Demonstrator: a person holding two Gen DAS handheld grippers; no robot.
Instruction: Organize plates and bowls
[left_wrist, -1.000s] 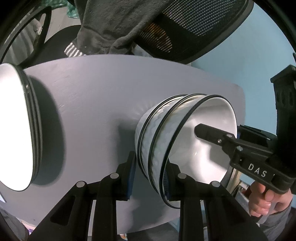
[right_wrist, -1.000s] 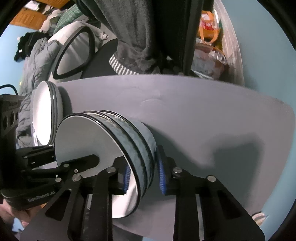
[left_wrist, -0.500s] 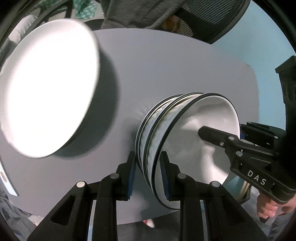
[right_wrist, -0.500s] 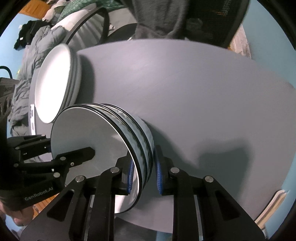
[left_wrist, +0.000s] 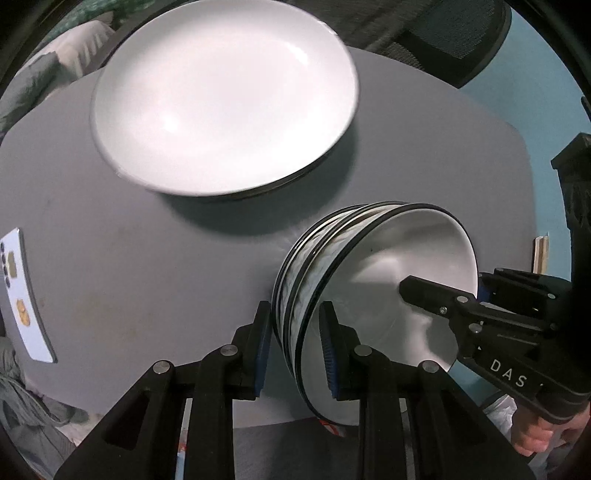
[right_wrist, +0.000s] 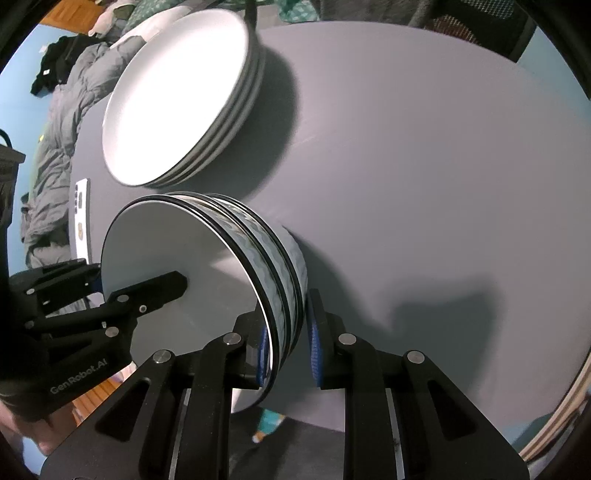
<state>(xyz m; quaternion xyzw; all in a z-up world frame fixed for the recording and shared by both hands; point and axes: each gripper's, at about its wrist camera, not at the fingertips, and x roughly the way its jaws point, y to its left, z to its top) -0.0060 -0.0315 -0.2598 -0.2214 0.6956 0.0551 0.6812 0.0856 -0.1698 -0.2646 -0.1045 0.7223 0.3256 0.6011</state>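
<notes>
A stack of three white bowls with black rims (left_wrist: 369, 280) is held by both grippers over the grey table (left_wrist: 147, 258). My left gripper (left_wrist: 295, 343) is shut on the stack's rims on one side. My right gripper (right_wrist: 288, 343) is shut on the rims on the opposite side; the bowl stack (right_wrist: 207, 273) fills the left of that view. A stack of white plates (left_wrist: 225, 96) lies on the table beyond the bowls, and it shows in the right wrist view (right_wrist: 181, 96) too.
A white phone (left_wrist: 22, 295) lies near the table's left edge, also in the right wrist view (right_wrist: 82, 218). A black mesh chair (left_wrist: 450, 37) stands behind the table. Clothes are heaped beside the table (right_wrist: 55, 122).
Both grippers have carried the bowl stack up and over the table. The plate stack now appears closer and more from above. The phone has come into view.
</notes>
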